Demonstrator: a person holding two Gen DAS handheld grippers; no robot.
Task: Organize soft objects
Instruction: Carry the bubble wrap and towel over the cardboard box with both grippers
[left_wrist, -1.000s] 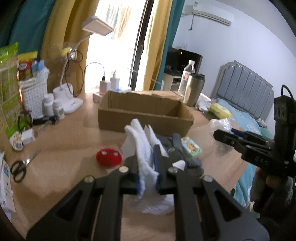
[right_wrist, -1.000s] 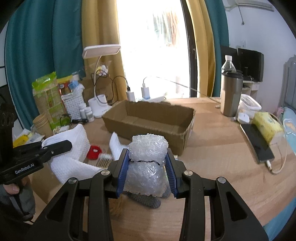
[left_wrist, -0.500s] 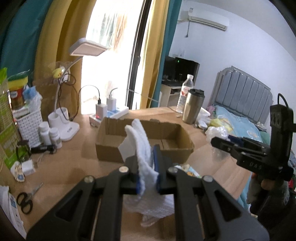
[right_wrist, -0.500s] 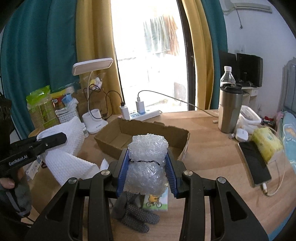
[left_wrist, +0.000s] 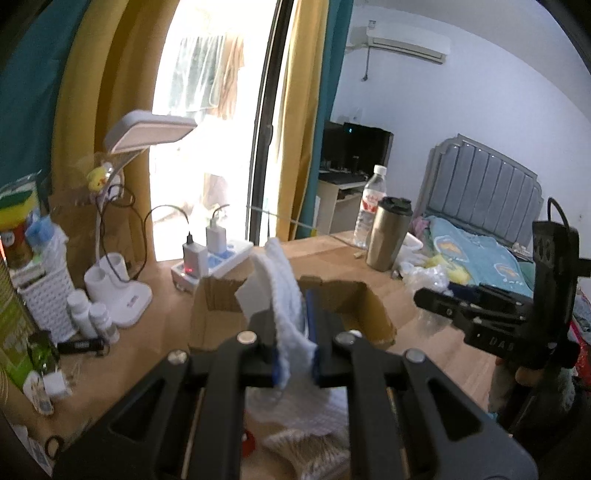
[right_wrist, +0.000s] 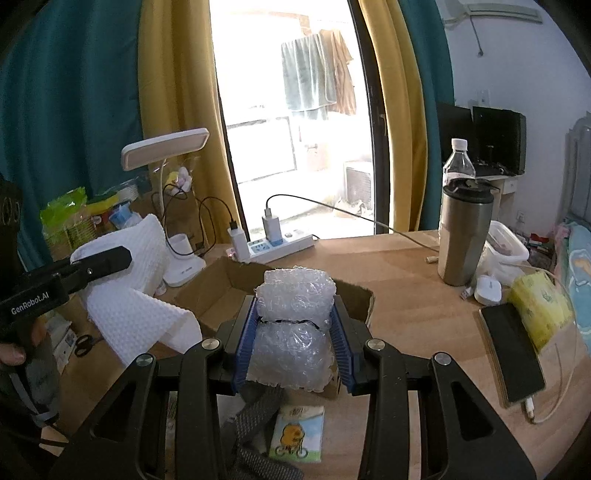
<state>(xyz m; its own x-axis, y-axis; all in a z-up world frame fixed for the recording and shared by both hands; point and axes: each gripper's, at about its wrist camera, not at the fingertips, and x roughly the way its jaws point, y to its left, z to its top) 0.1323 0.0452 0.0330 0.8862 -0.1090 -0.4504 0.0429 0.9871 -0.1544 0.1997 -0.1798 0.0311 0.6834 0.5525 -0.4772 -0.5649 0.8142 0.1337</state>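
My left gripper (left_wrist: 293, 334) is shut on a white waffle-textured cloth (left_wrist: 284, 295), which hangs above the desk near the open cardboard box (left_wrist: 218, 306). The cloth also shows in the right wrist view (right_wrist: 136, 295), pinched by the left gripper (right_wrist: 110, 258). My right gripper (right_wrist: 295, 336) is shut on a roll of bubble wrap (right_wrist: 293, 325), held over the near edge of the box (right_wrist: 221, 291). In the left wrist view the right gripper (left_wrist: 436, 299) is at the right. A grey knit item (right_wrist: 255, 428) and a tissue pack (right_wrist: 295, 432) lie below.
A steel tumbler (right_wrist: 463, 236), water bottle (right_wrist: 458, 162), phone (right_wrist: 511, 358), yellow tissue pack (right_wrist: 539, 306) and mouse (right_wrist: 487, 290) stand at right. Desk lamp (left_wrist: 122, 288), power strip (left_wrist: 218, 262), pill bottles (left_wrist: 88, 317), white basket (left_wrist: 44, 299) and scissors (right_wrist: 83, 343) are at left.
Both grippers have risen and moved forward toward the box, each carrying its item. The red item and grey knit item have slipped low in the views.
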